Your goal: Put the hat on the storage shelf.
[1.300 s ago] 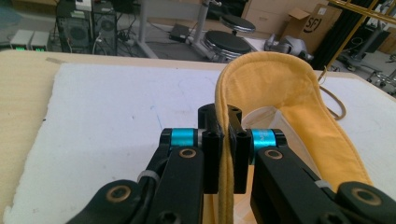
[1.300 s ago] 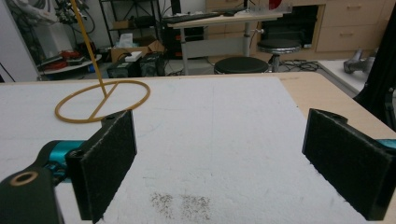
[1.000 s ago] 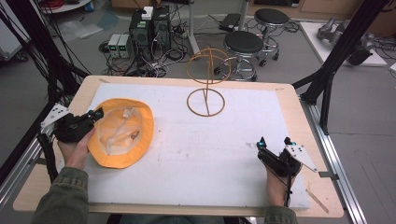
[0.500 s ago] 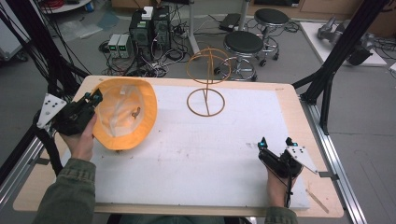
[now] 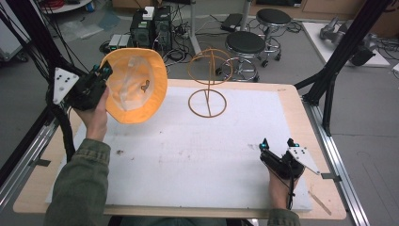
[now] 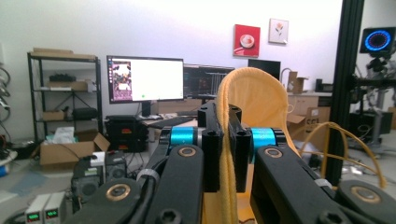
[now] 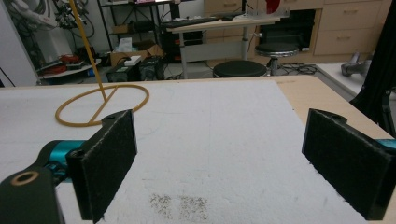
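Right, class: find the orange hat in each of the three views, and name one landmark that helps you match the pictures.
High view: the orange hat is upper left, lifted off the table and held by the left gripper.
Left gripper view: its brim runs up the centre, pinched between the jaws.
Right gripper view: I can't find the hat here.
Shared landmark: the orange wire stand shows in all three views.

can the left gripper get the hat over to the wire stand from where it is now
Probably yes. The left gripper is shut on the brim of the hat, lifted off the table, and nothing stands between it and the wire stand.
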`<state>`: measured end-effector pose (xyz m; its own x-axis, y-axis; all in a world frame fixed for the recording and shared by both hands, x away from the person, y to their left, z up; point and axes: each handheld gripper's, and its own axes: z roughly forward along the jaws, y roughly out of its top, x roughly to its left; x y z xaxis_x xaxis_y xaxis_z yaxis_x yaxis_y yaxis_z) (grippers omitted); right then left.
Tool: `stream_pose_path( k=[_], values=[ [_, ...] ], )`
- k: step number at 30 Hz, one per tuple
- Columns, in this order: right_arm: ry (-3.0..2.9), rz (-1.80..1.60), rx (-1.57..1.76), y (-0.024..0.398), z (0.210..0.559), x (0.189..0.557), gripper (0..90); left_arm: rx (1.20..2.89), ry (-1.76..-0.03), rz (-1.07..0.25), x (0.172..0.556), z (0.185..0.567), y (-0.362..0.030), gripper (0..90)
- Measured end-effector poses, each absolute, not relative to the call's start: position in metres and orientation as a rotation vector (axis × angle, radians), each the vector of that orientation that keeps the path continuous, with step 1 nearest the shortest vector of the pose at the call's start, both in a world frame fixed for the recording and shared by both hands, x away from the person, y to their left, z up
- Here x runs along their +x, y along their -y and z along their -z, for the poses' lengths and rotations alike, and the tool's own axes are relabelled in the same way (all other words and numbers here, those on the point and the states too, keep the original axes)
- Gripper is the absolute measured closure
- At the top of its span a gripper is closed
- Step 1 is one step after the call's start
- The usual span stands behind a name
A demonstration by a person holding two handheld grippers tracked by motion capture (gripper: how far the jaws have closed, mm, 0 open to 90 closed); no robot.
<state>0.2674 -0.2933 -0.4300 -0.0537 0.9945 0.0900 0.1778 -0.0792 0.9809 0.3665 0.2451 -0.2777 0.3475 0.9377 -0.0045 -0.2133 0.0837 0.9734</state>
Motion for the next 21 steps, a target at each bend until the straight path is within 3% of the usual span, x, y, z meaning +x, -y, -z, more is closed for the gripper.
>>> stream_pose_path(
  k=[21],
  values=[
    [-1.343,-1.219,1.373,0.294,0.429,0.264,9.0,1.136,-0.821,-1.050,0.421,0.269,-0.214,87.0]
  ],
)
